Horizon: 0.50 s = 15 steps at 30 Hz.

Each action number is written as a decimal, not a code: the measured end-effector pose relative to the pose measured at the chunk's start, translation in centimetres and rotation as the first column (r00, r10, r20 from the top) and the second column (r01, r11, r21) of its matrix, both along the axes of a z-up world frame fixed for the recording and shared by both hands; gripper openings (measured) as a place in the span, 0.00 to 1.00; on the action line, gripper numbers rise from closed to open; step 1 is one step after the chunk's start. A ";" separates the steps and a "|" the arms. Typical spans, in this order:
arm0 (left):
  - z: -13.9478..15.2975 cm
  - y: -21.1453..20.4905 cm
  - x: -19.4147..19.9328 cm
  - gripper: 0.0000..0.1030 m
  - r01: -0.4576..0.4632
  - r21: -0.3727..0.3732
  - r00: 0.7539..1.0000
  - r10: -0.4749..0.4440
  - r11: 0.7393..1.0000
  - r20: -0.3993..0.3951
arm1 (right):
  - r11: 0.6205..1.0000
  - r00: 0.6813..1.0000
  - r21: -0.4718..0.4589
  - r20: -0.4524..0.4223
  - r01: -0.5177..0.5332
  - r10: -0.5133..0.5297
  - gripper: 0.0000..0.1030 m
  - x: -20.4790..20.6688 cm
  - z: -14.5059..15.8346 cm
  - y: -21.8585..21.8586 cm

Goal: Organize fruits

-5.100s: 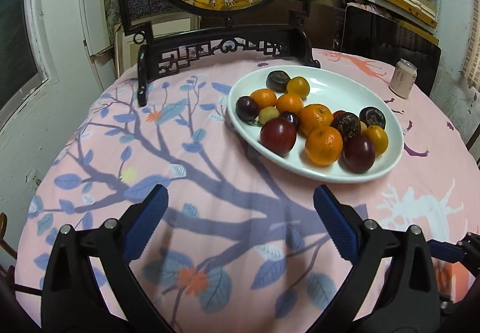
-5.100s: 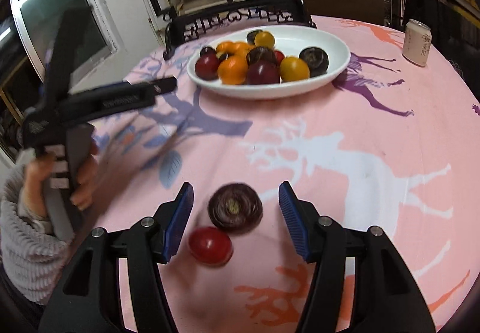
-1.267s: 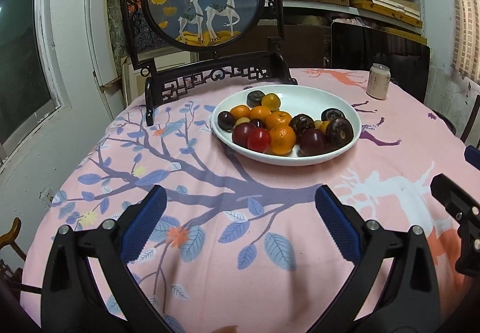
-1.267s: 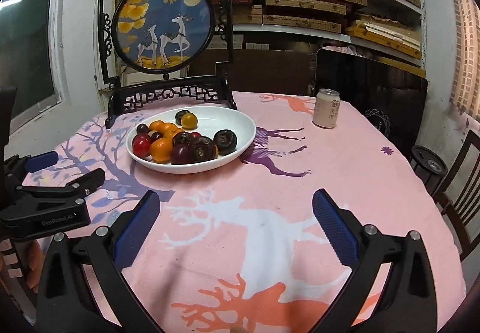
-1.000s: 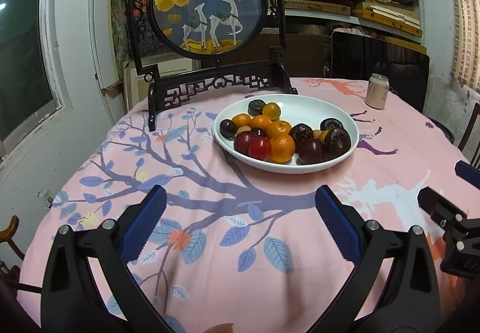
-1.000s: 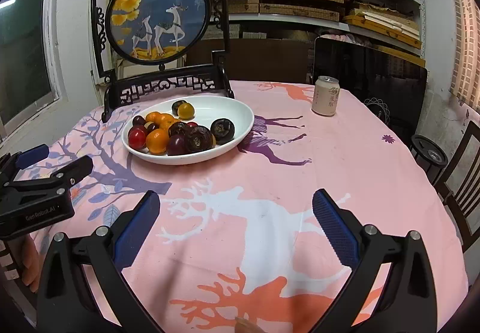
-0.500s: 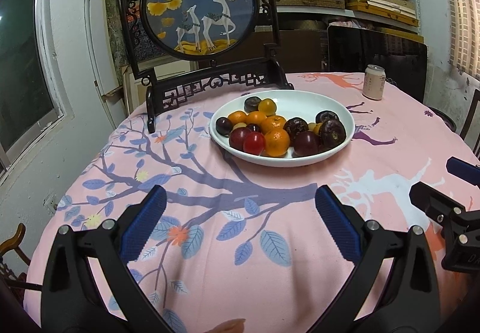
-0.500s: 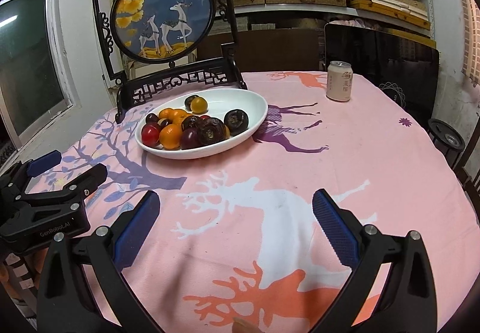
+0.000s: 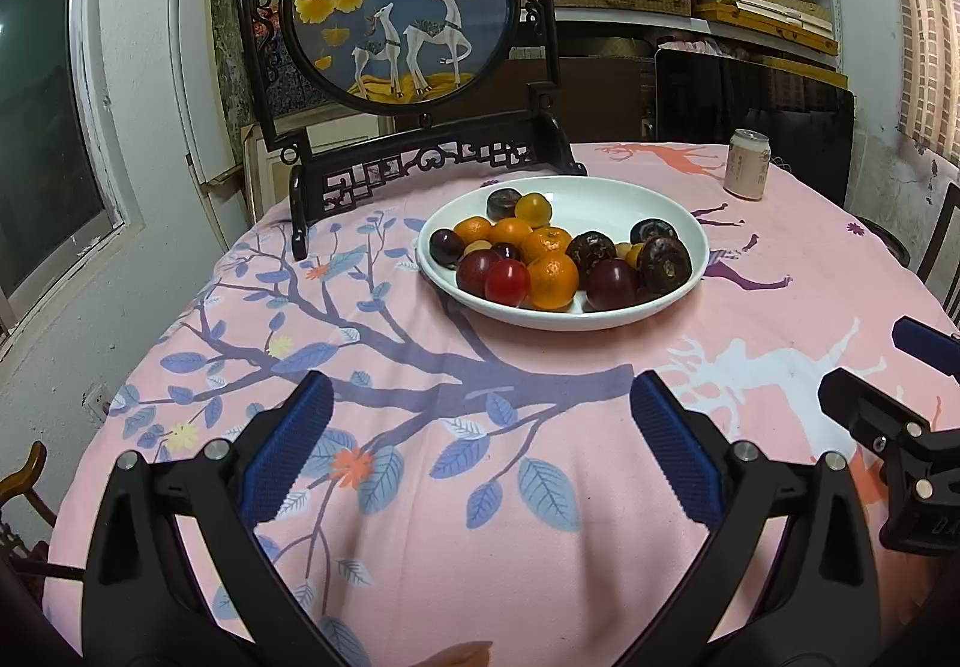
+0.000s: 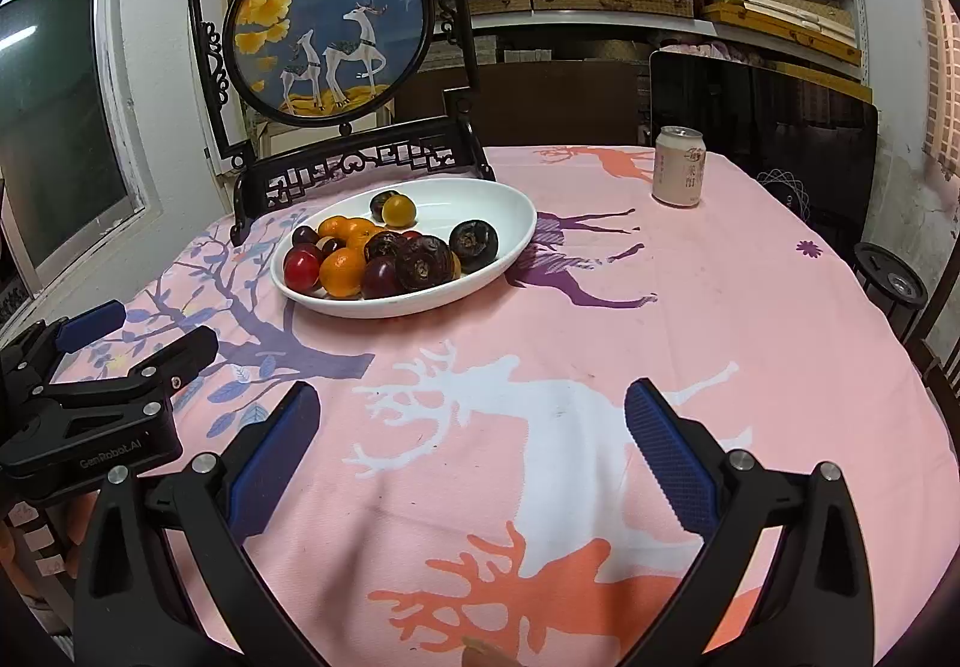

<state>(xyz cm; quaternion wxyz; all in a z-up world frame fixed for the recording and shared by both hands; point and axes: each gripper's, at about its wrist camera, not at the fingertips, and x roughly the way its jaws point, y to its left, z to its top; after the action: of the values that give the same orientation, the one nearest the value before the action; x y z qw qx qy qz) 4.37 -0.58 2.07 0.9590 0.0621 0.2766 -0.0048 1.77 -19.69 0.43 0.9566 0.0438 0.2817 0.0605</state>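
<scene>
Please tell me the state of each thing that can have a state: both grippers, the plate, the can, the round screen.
left gripper: open, holds nothing, above the tablecloth
right gripper: open, holds nothing
white plate: upright on the table, filled with fruit on its left and front part
drink can: standing upright; whether it is opened cannot be told
round deer screen: standing upright in its dark stand behind the plate

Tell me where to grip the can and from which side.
Grip the can across its mid-body, coming in level from the near side with the right gripper. It stands upright and alone, well clear of the plate, so the round sides are free.
</scene>
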 end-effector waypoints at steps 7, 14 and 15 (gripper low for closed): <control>0.0 0.0 0.0 0.98 -0.001 0.001 1.000 0.001 1.000 -0.001 | 1.000 1.000 0.000 0.000 0.000 0.000 0.99 0.0 0.0 0.1; 0.0 0.0 0.0 0.98 -0.002 0.001 1.000 0.002 1.000 0.000 | 1.000 1.000 0.000 0.000 0.000 0.000 0.99 0.0 0.0 0.1; 0.0 0.0 0.0 0.98 -0.002 0.002 1.000 0.002 1.000 0.000 | 1.000 1.000 0.000 0.000 0.001 -0.001 0.99 0.0 0.0 0.1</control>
<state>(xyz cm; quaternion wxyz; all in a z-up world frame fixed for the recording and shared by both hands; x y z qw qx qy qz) 4.39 -0.57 2.05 0.9589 0.0626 0.2767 -0.0036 1.75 -19.63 0.41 0.9566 0.0437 0.2817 0.0601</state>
